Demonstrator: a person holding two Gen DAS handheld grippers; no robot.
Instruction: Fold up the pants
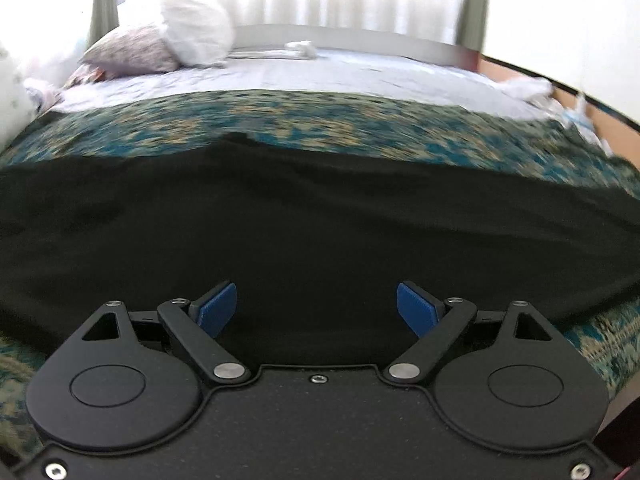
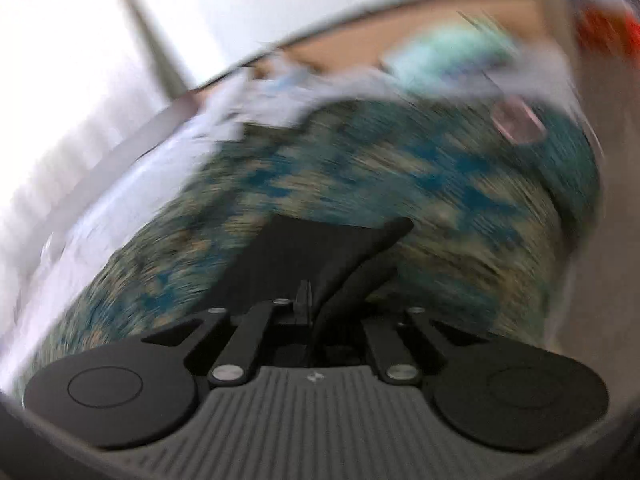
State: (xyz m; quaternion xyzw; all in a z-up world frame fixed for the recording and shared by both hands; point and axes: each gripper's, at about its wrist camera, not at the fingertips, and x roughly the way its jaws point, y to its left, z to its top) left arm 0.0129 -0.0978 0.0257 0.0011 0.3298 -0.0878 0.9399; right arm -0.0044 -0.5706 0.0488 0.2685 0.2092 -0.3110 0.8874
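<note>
R gripper has the pants, L gripper idle above them, mid-fold on the bed.

Black pants (image 1: 312,220) lie spread across the patterned bedspread (image 1: 320,128). L gripper (image 1: 317,309) hovers over the cloth w/ jaws wide apart, holding nothing. R gripper (image 2: 304,300) has jaws pinched tight on a flap of the pants (image 2: 320,252), cloth draped off to one side. Risks: R pinch looks thin, near the fabric edge, so a quick pull could slip it free; w/ L not gripping, the fold may go crooked or bunch; R view is heavily blurred, so aim's hard to judge. No brands, labels or readable writing visible.
</note>
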